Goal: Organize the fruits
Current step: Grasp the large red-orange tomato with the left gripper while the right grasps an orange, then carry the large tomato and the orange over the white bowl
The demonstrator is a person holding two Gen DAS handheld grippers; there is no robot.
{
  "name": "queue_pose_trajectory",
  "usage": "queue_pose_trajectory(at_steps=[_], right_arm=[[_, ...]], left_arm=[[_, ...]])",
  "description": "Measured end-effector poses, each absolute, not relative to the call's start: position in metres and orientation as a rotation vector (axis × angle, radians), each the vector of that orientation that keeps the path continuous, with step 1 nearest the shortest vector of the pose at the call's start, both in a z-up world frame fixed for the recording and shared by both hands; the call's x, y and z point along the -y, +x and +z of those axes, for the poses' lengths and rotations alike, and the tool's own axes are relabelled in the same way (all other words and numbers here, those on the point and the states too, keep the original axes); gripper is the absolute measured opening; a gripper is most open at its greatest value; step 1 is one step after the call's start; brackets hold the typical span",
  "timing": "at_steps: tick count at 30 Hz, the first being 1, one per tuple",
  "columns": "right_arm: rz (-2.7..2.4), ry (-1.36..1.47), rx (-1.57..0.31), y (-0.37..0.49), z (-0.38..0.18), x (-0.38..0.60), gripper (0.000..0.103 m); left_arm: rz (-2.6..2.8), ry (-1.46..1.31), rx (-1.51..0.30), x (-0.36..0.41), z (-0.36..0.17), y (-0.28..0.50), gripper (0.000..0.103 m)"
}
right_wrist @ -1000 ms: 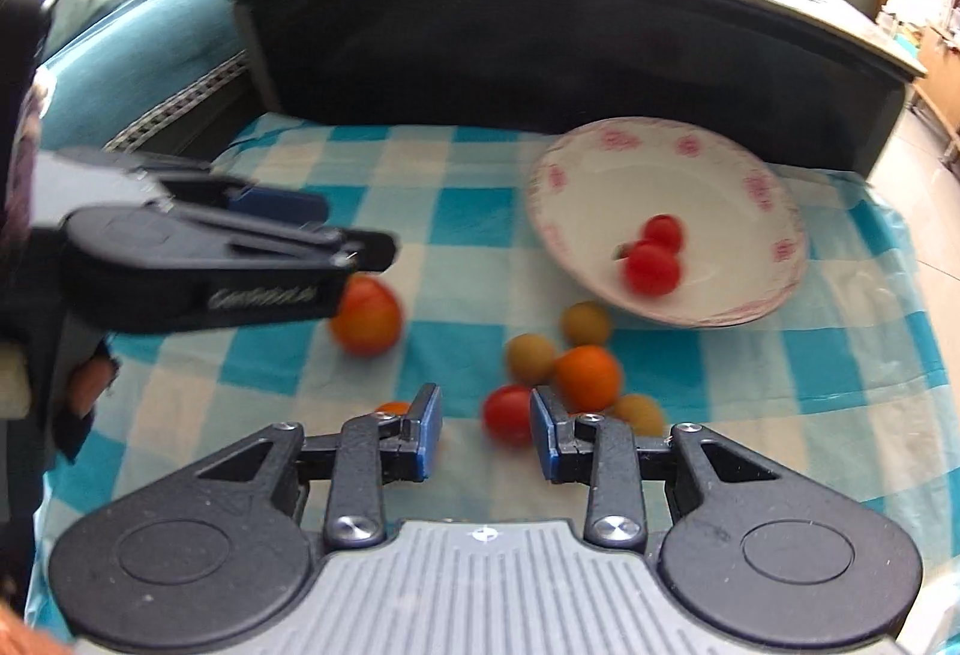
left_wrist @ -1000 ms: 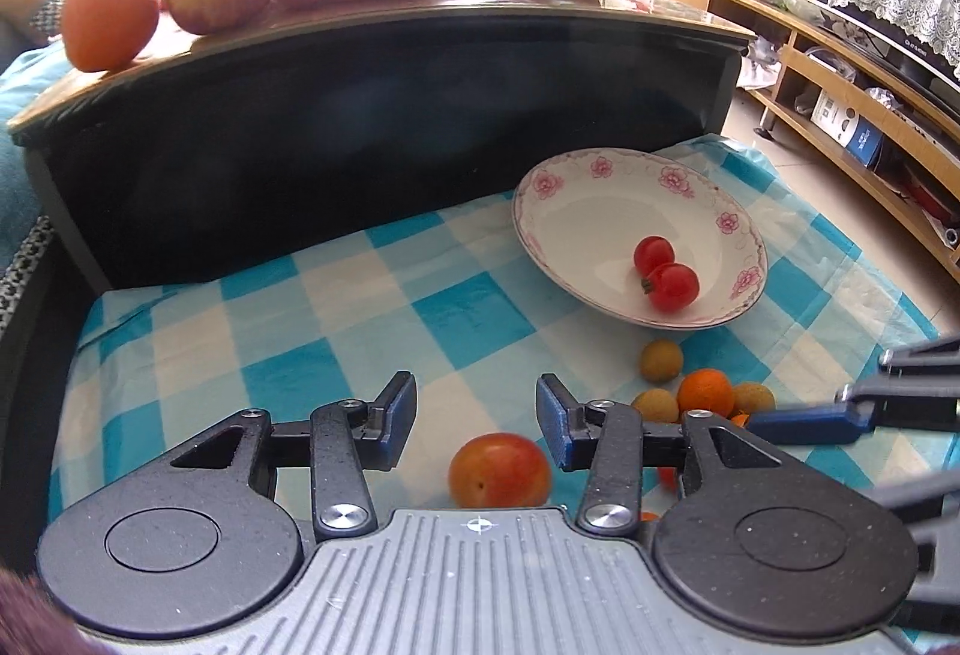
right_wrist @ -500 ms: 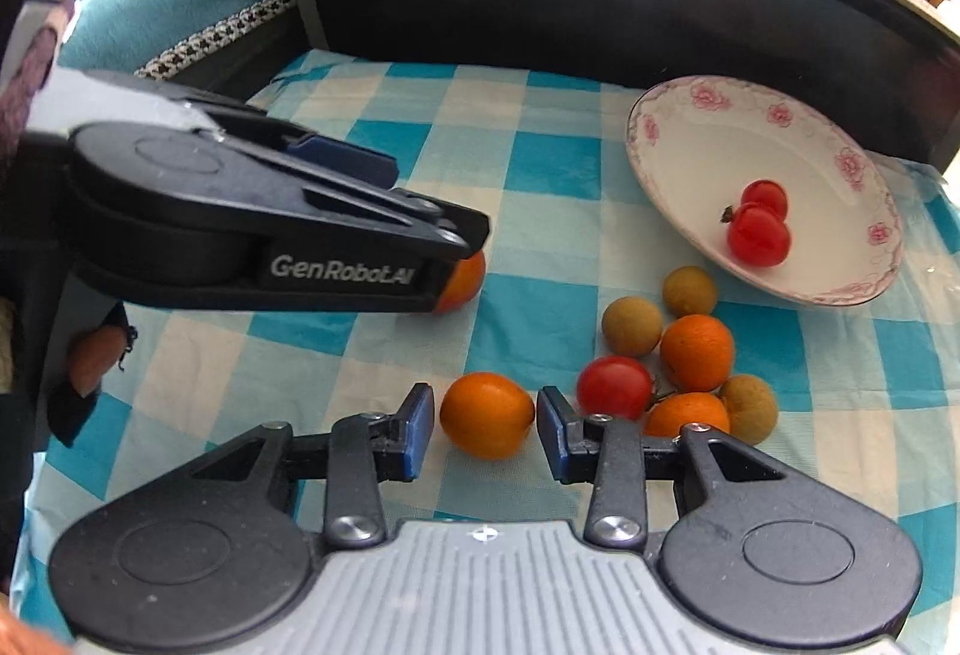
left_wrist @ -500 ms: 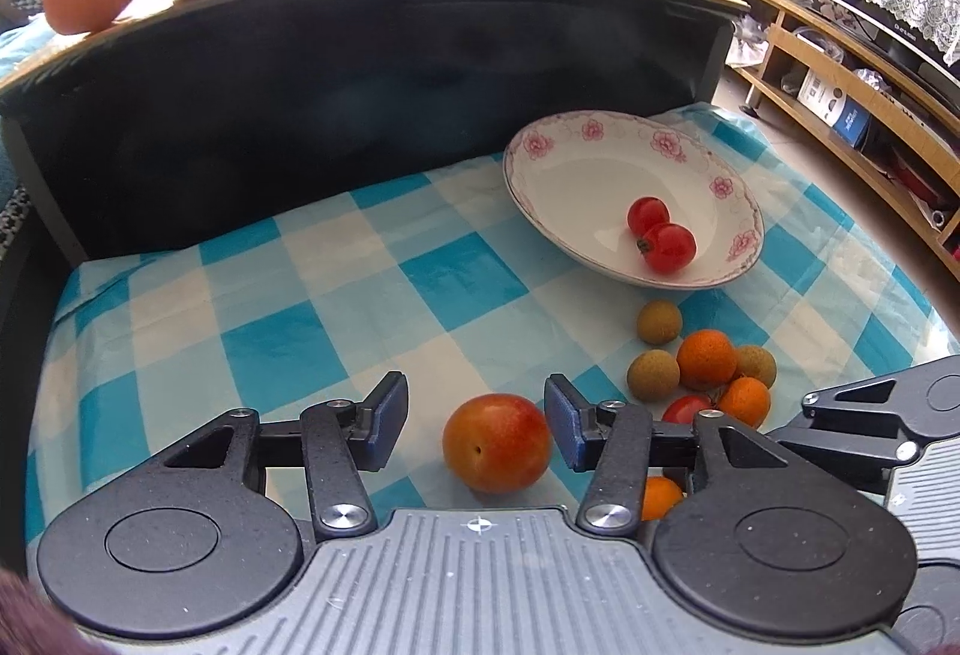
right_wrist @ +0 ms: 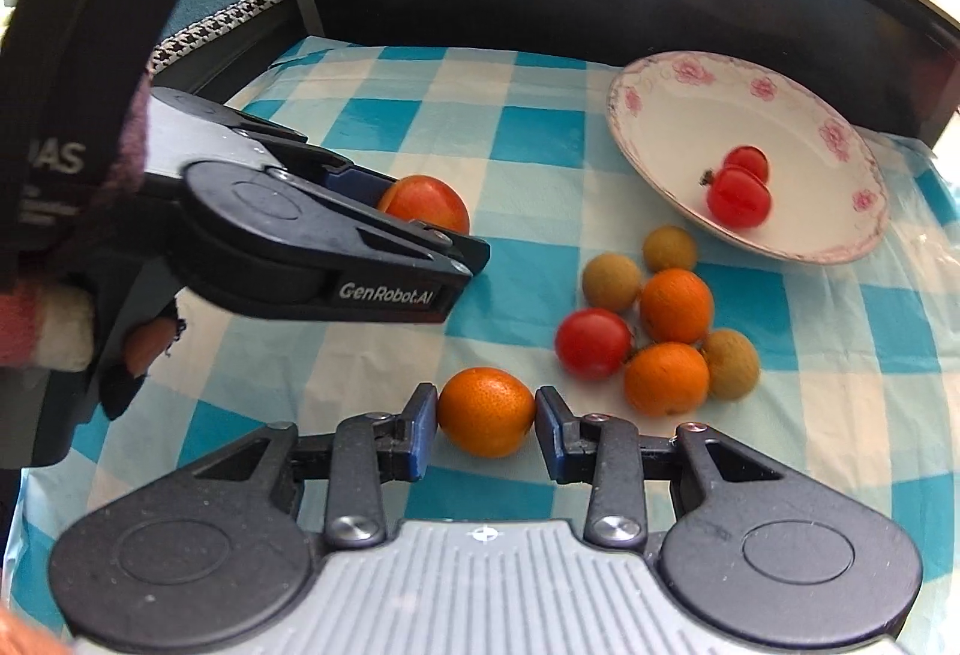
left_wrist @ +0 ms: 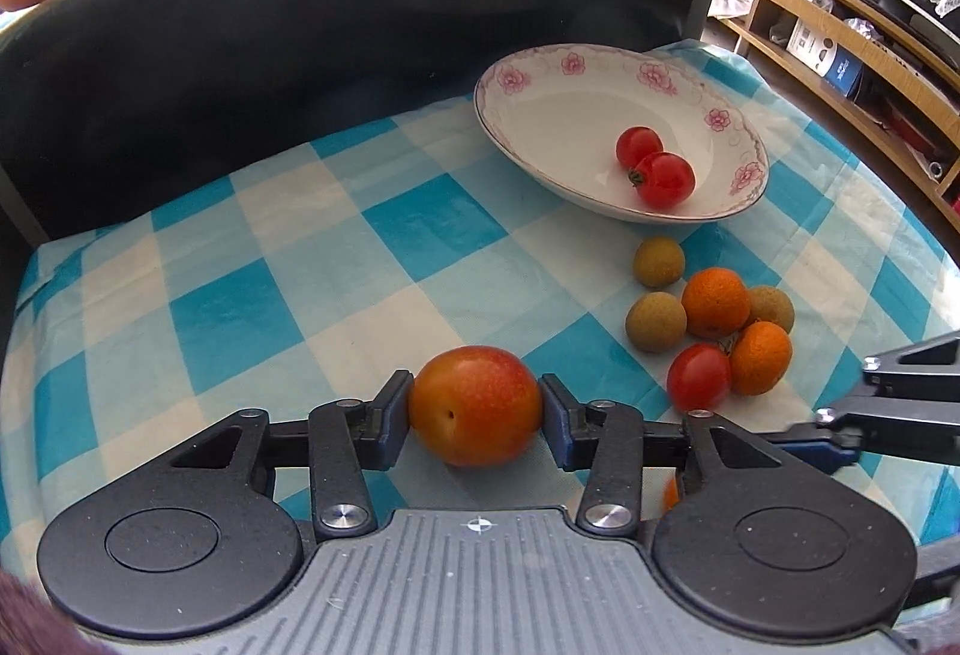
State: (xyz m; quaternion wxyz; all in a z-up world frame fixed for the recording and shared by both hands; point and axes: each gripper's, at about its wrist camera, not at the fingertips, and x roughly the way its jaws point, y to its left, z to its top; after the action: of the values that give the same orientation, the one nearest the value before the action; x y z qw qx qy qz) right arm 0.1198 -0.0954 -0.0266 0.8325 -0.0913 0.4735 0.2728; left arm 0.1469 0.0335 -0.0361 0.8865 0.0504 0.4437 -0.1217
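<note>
We see our left claw at the lower centre of its frame, its pads pressed against both sides of a round red-orange plum resting on the blue-and-white checked cloth over the worktop. Our right claw, low in its own frame, brackets a small round orange with pads at or just off its sides; we cannot tell whether it grips. Right of both lies a cluster of small oranges, brown longans and a red cherry tomato, and beyond, at upper right, a white floral-rimmed bowl holds two cherry tomatoes.
</note>
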Motion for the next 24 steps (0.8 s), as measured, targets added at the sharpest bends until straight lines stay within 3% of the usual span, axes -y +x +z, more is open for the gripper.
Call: queue_pose_trajectory(at_steps=[24], right_arm=[[0.478, -0.217, -1.015, 0.070, -0.027, 0.150, 0.039]], left_arm=[[-0.325, 0.197, -0.947, -0.007, -0.037, 0.072, 0.053]])
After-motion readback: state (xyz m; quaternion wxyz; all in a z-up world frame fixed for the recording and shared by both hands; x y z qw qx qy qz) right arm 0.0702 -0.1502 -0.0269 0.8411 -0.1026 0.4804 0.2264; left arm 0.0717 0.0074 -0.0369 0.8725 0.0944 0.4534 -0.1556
